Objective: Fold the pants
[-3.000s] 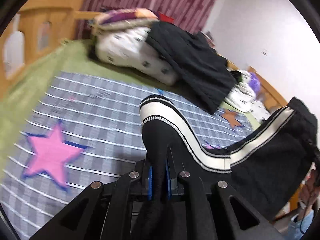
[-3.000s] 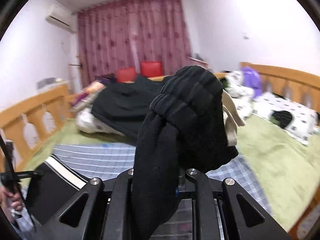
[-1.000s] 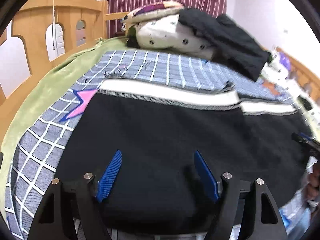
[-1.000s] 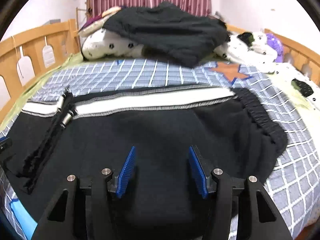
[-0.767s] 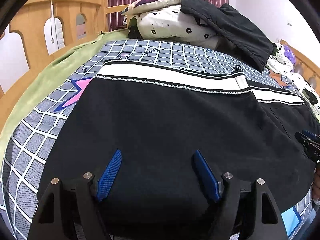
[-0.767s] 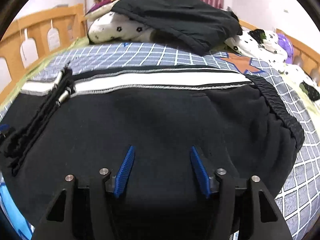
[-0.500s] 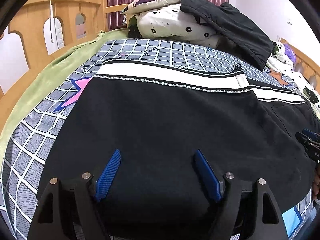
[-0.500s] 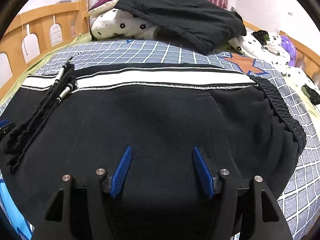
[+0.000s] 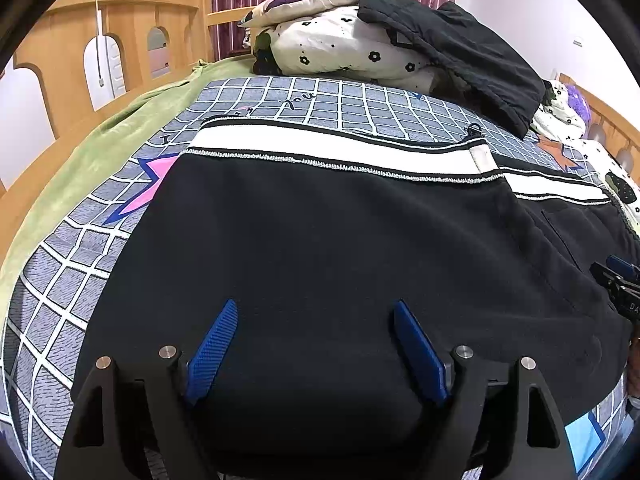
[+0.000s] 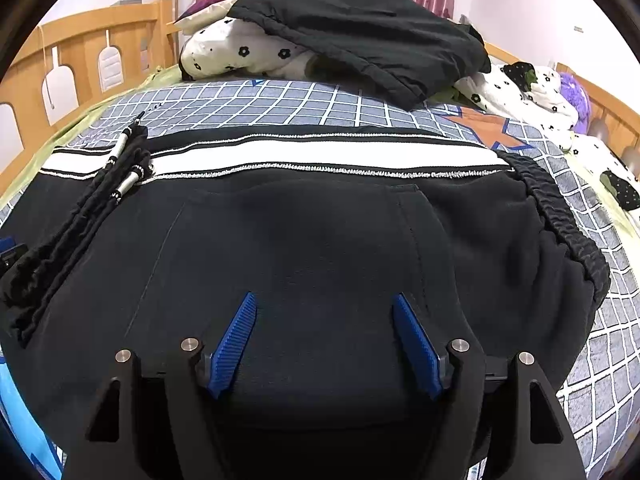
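Pants, black fleece with white side stripe (image 9: pixel 340 240), lie flat on grey checked blanket (image 9: pixel 60 280). Left gripper (image 9: pixel 314 312) and right gripper (image 10: pixel 324 304): fingers spread apart above fabric, gripping nothing.

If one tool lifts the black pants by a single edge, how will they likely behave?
The black pants look like soft fleece, so they would probably drape limply. The drawstrings lie loose and may dangle. The thick fabric seems unlikely to slip from the ribbed pads.
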The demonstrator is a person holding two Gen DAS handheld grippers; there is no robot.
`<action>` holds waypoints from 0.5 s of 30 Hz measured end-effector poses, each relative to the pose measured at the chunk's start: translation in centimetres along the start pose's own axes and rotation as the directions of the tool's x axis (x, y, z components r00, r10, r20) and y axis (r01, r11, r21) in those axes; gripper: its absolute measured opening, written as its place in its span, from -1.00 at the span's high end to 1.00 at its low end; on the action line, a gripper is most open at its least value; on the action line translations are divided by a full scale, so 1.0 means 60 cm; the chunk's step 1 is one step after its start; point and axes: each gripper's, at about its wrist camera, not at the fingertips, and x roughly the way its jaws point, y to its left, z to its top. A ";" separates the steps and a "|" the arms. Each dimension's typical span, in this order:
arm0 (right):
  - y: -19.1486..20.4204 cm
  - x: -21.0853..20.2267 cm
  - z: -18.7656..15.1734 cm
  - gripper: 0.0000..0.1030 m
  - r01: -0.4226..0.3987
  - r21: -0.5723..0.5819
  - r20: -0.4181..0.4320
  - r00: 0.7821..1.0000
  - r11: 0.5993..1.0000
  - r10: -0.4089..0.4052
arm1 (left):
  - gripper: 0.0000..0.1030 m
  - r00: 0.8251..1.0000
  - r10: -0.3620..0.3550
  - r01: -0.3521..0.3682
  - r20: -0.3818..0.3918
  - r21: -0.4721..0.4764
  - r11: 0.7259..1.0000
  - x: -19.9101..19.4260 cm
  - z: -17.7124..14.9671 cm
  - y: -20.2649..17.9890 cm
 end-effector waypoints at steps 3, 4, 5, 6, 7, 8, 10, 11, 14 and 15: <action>-0.001 0.000 0.000 -0.38 -0.002 0.002 0.000 1.000 1.000 0.002 | -0.54 1.000 0.000 0.000 0.000 -0.001 1.000 0.000 0.000 0.000; -0.001 -0.001 0.000 -0.38 -0.003 0.004 0.001 1.000 1.000 0.003 | -0.54 1.000 0.001 -0.001 0.000 0.000 1.000 0.000 0.000 0.000; -0.001 -0.001 0.000 -0.38 -0.003 0.005 0.001 1.000 1.000 0.003 | -0.54 1.000 0.002 -0.002 0.000 0.001 1.000 0.000 0.000 0.000; -0.001 -0.001 0.001 -0.38 -0.004 0.007 0.002 1.000 1.000 0.004 | -0.54 1.000 0.000 0.000 0.000 0.000 1.000 0.000 0.000 0.001; -0.003 -0.001 0.001 -0.39 -0.006 0.009 0.002 1.000 1.000 0.006 | -0.54 1.000 -0.001 0.001 0.000 -0.002 1.000 0.000 0.000 0.002; -0.003 -0.001 0.002 -0.39 -0.006 0.011 0.002 1.000 1.000 0.006 | -0.54 1.000 -0.001 0.001 0.000 -0.002 1.000 0.000 0.000 0.001; -0.002 -0.001 0.001 -0.39 -0.003 0.009 0.002 1.000 1.000 0.003 | -0.54 1.000 0.000 0.000 0.000 -0.002 1.000 0.000 0.000 0.001; -0.002 -0.001 0.001 -0.39 -0.001 0.007 0.002 1.000 1.000 0.001 | -0.54 1.000 0.000 0.000 0.001 -0.004 1.000 0.000 0.000 0.001; -0.001 -0.001 0.001 -0.40 -0.001 0.007 0.001 1.000 1.000 0.001 | -0.54 1.000 0.000 0.000 0.001 -0.004 1.000 0.000 0.000 0.001; -0.001 -0.001 0.001 -0.40 -0.002 0.008 0.000 1.000 1.000 0.002 | -0.54 1.000 0.000 0.000 0.001 -0.004 1.000 0.000 0.000 0.000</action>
